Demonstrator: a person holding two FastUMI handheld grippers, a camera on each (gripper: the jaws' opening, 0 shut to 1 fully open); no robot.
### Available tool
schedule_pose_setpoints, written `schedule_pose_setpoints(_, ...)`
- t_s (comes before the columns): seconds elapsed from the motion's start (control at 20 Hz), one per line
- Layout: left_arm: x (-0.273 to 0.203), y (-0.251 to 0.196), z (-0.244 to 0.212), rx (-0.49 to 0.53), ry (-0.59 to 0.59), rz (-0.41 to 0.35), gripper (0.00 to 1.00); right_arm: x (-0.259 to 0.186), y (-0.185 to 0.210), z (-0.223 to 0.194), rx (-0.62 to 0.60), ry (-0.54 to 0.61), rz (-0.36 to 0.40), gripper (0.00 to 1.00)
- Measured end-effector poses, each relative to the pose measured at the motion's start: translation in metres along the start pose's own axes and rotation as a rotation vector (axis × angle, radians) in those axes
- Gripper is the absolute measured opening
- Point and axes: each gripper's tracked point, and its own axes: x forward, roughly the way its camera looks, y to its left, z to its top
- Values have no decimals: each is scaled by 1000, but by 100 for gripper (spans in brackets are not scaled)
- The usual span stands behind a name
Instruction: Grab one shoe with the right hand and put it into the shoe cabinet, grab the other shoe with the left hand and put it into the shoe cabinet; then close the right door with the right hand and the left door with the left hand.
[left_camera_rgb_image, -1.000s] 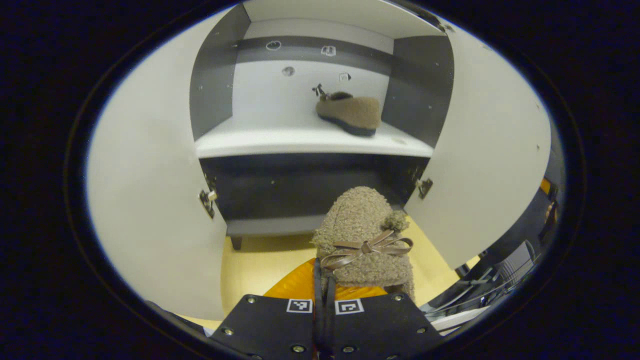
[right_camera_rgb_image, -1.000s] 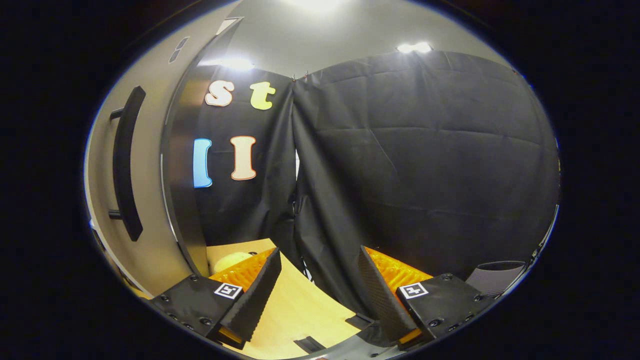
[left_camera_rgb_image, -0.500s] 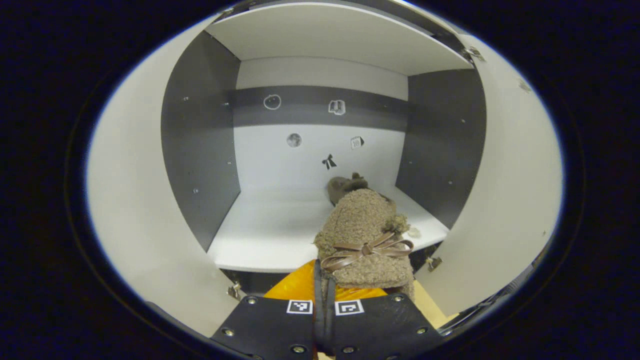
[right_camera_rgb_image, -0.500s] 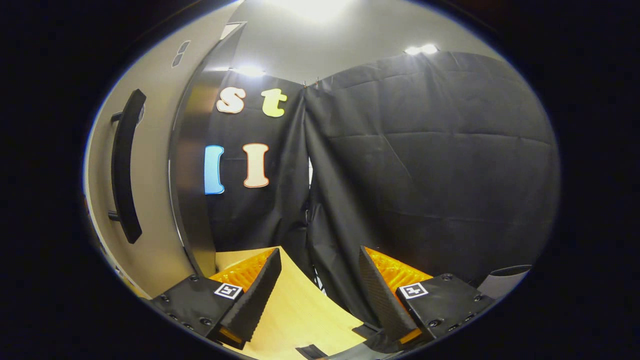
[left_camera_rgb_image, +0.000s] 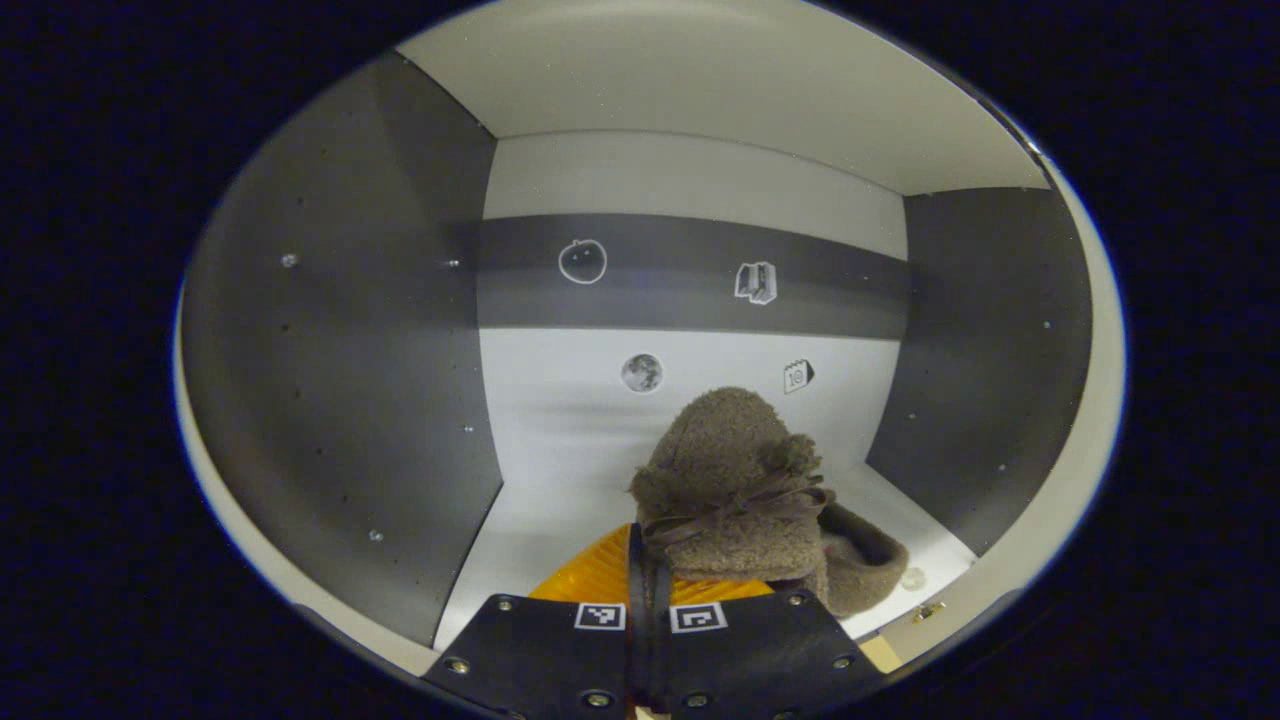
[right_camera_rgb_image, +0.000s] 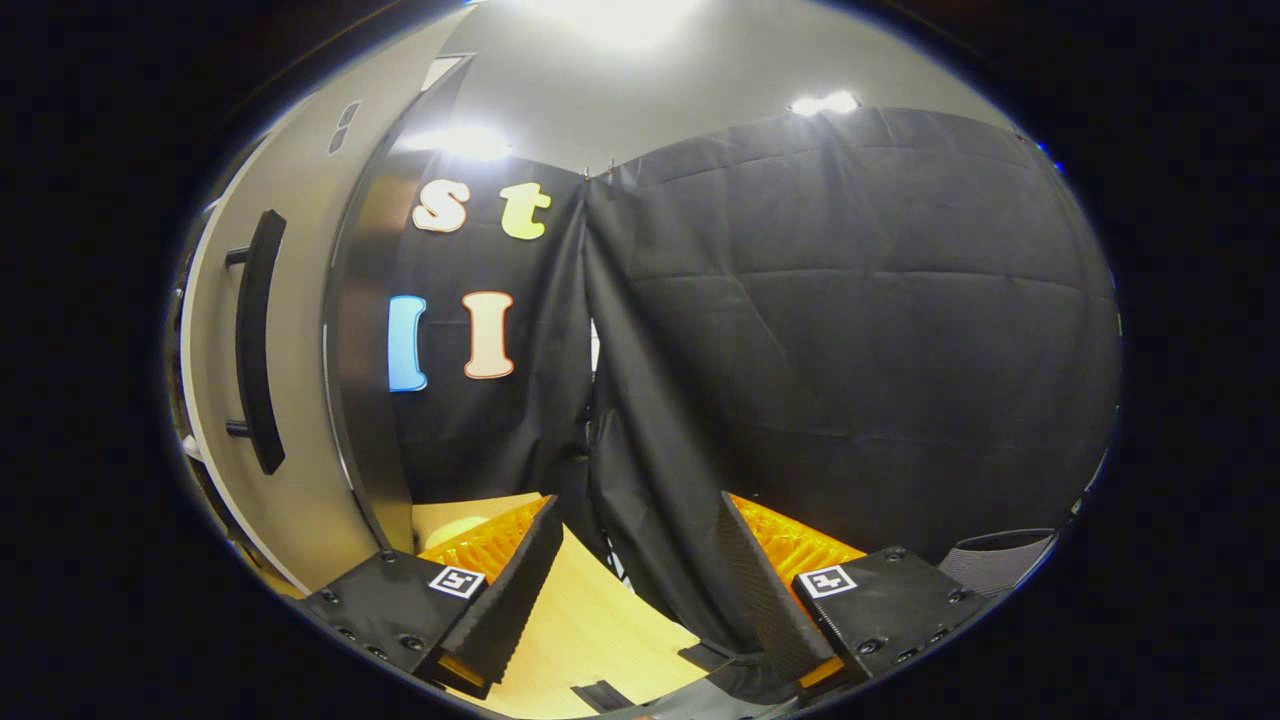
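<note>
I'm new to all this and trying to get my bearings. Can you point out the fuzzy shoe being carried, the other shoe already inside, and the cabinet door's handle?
Carried shoe (left_camera_rgb_image: 728, 455), left gripper view, on its fuzzy toe.
Other shoe (left_camera_rgb_image: 866, 565), left gripper view, on its side.
Door handle (right_camera_rgb_image: 258, 340), right gripper view, mid-bar.

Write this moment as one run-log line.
left gripper: shut on shoe, inside cabinet | right gripper: open, empty | doors open

The white shelf (left_camera_rgb_image: 560, 500) of the shoe cabinet (left_camera_rgb_image: 340, 350) is bounded by dark side walls. One fuzzy brown shoe (left_camera_rgb_image: 865, 565) lies on it at the near right. A wooden floor (right_camera_rgb_image: 590, 630) is seen beside the cabinet door (right_camera_rgb_image: 300, 400).
</note>
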Motion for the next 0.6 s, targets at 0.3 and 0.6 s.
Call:
schedule_pose_setpoints(0.3,23,2,-8,45,47,34,1,-19,-22,-1,48,-17,-66,98)
schedule_pose_setpoints(0.6,39,0,-27,96,121,22,2,-28,-16,-8,28,18,-41,98)
